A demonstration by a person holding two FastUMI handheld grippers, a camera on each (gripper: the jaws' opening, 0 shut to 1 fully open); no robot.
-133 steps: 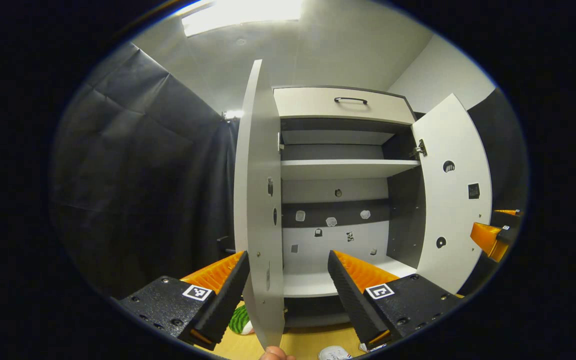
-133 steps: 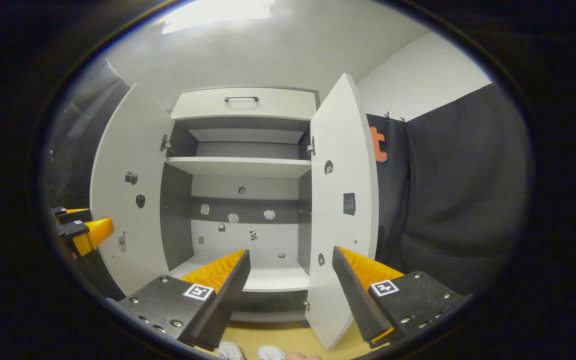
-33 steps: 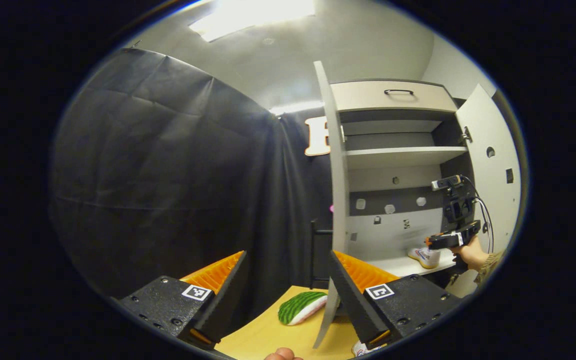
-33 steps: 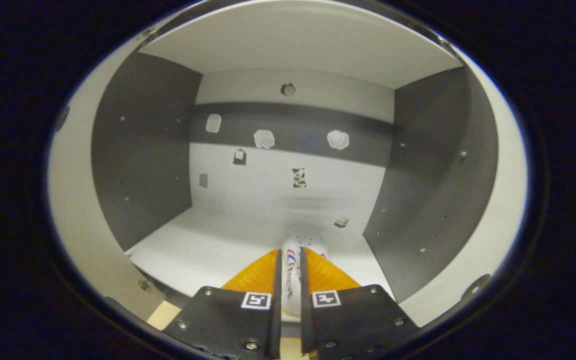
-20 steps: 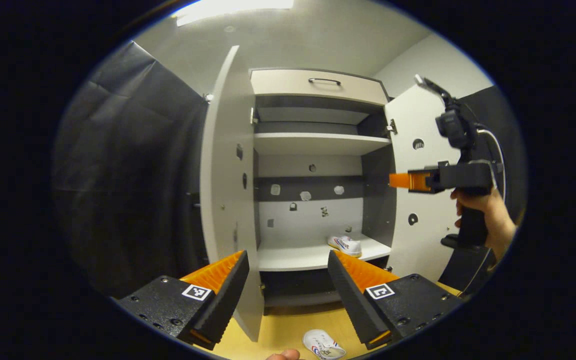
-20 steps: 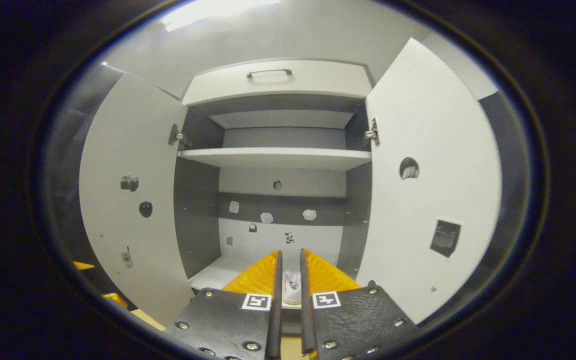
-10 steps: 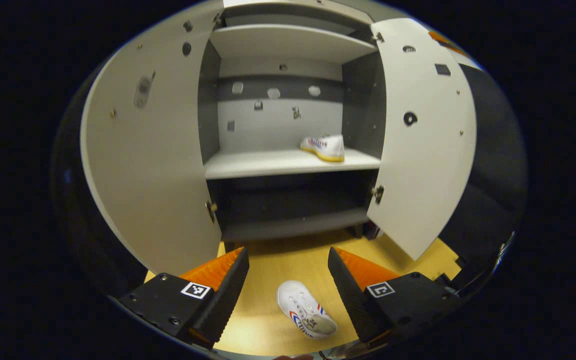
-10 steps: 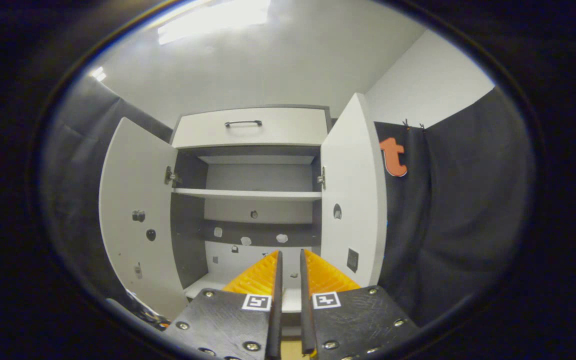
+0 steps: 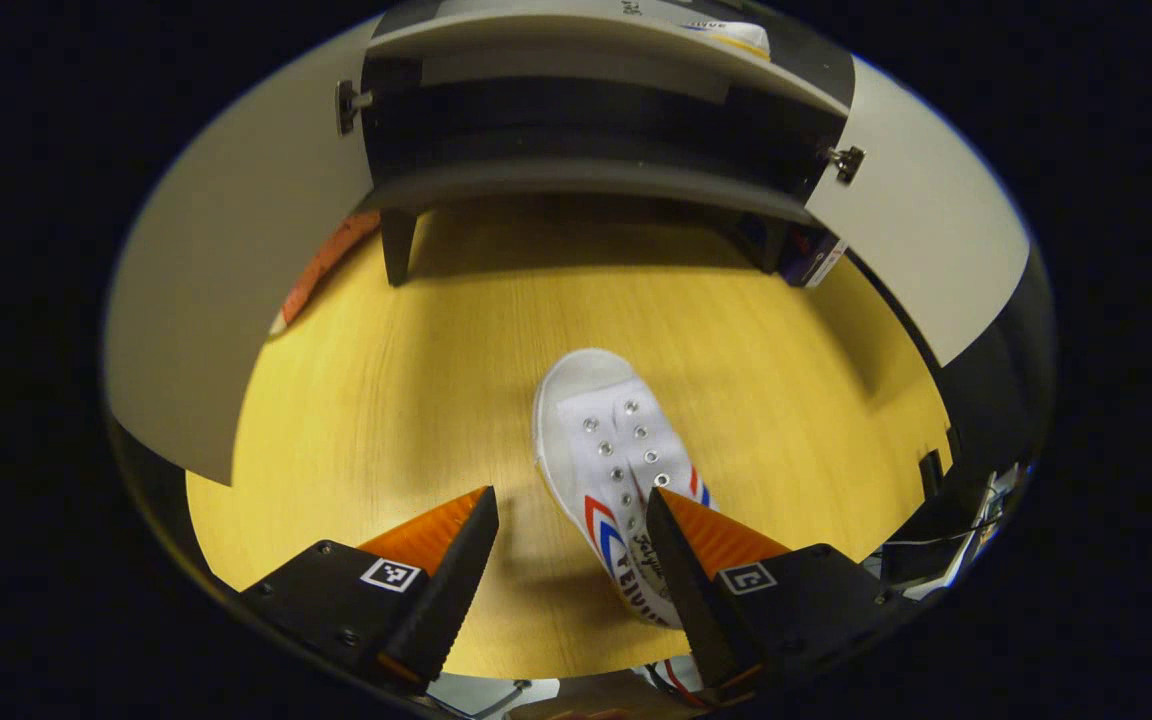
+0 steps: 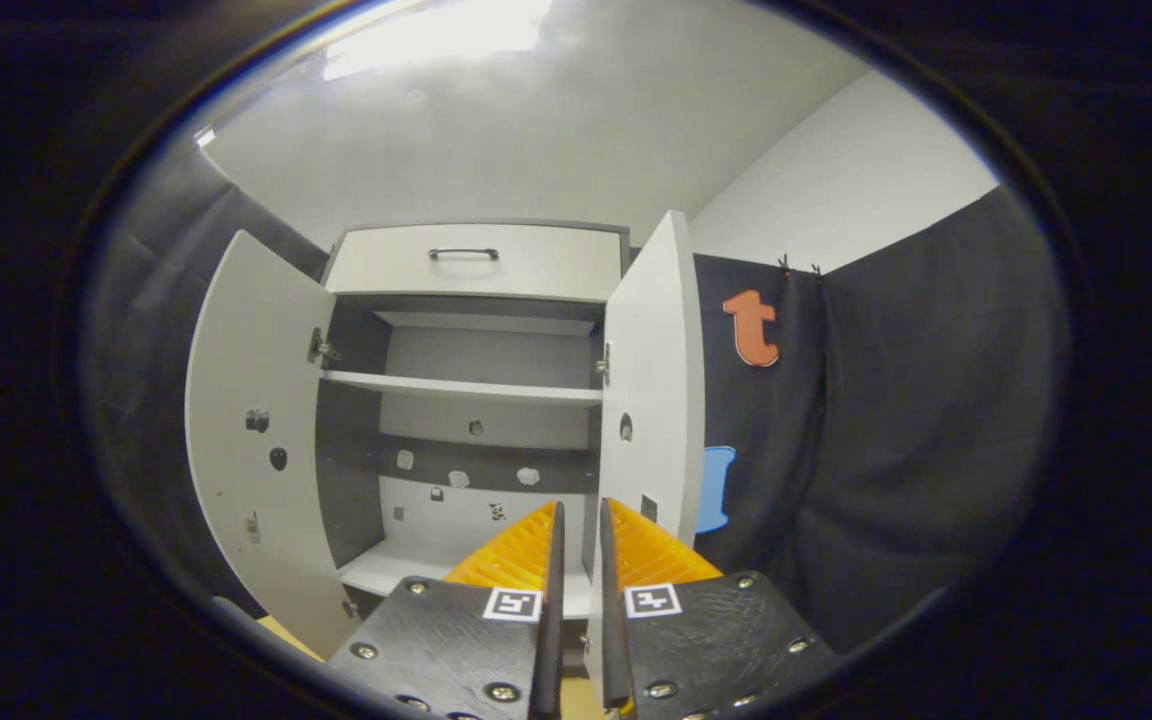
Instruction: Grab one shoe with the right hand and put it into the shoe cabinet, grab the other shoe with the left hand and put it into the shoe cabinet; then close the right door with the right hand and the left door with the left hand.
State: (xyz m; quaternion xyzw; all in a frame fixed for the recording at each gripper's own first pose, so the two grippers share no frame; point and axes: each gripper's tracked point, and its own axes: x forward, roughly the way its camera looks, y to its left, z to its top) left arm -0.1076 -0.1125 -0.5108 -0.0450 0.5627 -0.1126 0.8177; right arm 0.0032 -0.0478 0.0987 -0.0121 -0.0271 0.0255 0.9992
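Left gripper (image 9: 568, 520) points down at the wooden floor (image 9: 416, 370), jaws wide open, nothing gripped. I see a white shoe (image 9: 616, 470) with red and blue stripes lying on the floor, toe pointing away from the jaws toward the cabinet (image 9: 586, 180); its heel end sits between the jaws, tight against the right-hand finger, with a clear gap to the left-hand finger. Can't tell if the right-hand finger actually touches the shoe. Ahead of the jaws the cabinet bottom stands on short legs, left door (image 9: 226, 290) and right door (image 9: 921, 250) both swung open to either side. At the very top edge, on the cabinet shelf, a bit of the other shoe (image 9: 711, 30) shows, far ahead of the jaws. Right gripper (image 10: 576, 530) is held level, facing the cabinet (image 10: 476, 260) from a distance, jaws nearly closed with only a thin slit between them, nothing in them. In the right gripper view both doors stand open: left door (image 10: 251, 430) off to the left of the jaws, right door (image 10: 651, 390) just above and ahead of the jaw tips, seen almost edge-on. Drawer with dark handle (image 10: 463, 253) on top, one shelf (image 10: 461, 388) mid-height inside. Black cloth wall (image 10: 896, 430) to the right of the jaws.
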